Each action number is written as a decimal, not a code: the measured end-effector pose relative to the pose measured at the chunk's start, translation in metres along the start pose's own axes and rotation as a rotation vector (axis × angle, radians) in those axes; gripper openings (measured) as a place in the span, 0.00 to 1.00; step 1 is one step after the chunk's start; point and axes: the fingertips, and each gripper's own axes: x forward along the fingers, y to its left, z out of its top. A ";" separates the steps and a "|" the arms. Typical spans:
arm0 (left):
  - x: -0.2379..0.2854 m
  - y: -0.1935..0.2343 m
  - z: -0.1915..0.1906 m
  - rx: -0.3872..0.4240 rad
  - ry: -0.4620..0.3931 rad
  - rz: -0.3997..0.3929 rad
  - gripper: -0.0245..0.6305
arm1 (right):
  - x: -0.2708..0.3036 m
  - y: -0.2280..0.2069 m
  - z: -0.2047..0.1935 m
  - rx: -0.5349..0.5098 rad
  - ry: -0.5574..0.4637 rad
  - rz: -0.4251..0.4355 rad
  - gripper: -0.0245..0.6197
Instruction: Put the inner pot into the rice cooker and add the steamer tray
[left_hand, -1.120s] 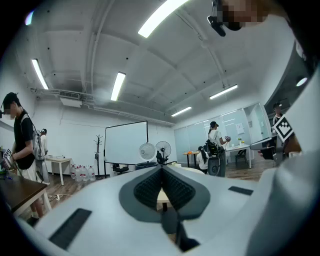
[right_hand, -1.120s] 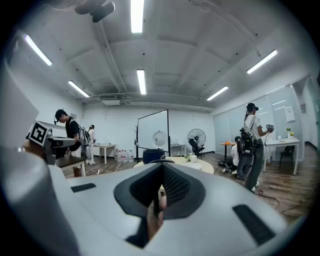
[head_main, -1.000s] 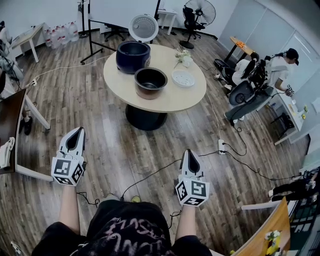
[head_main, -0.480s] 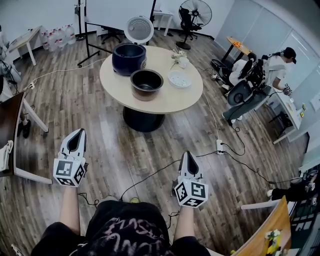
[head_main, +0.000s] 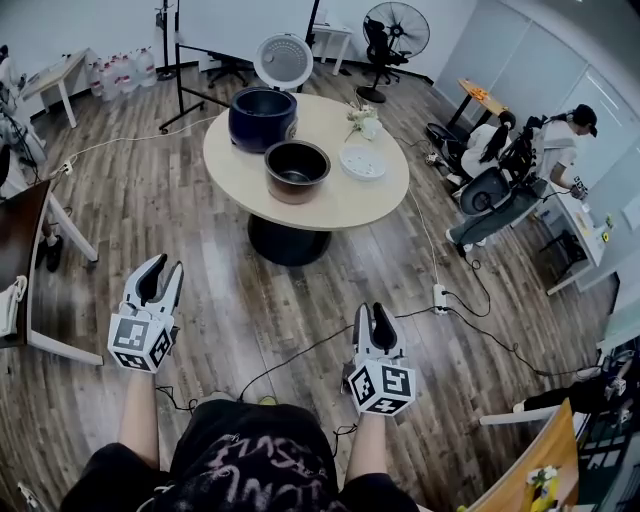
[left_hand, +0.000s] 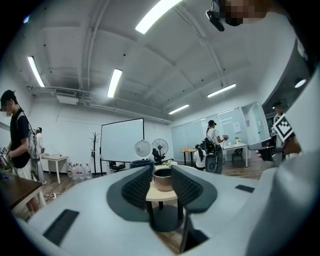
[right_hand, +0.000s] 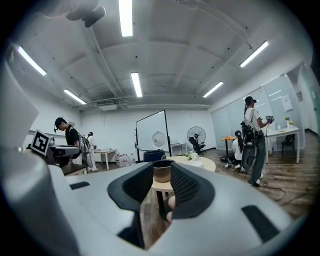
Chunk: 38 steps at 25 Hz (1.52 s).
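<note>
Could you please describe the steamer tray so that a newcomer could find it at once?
Find the round beige table in the middle of the room. On it stand a dark blue rice cooker with its lid up and a dark inner pot; the steamer tray lies to the pot's right in the head view. It is the only flat, white, shallow disc lying there.

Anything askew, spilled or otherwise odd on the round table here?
Nothing stands out: the rice cooker has its lid up, the inner pot stands upright beside it, the steamer tray lies flat on the table, nothing spilled.
</note>
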 end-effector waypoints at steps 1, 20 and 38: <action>0.001 -0.001 0.000 -0.003 0.004 -0.006 0.27 | 0.000 0.001 0.001 -0.004 -0.005 0.004 0.23; 0.016 -0.015 -0.001 -0.025 -0.001 -0.026 0.51 | 0.012 0.003 0.002 -0.007 -0.009 0.070 0.62; 0.056 -0.016 -0.009 -0.058 0.010 -0.028 0.51 | 0.058 -0.016 -0.004 0.037 0.021 0.100 0.61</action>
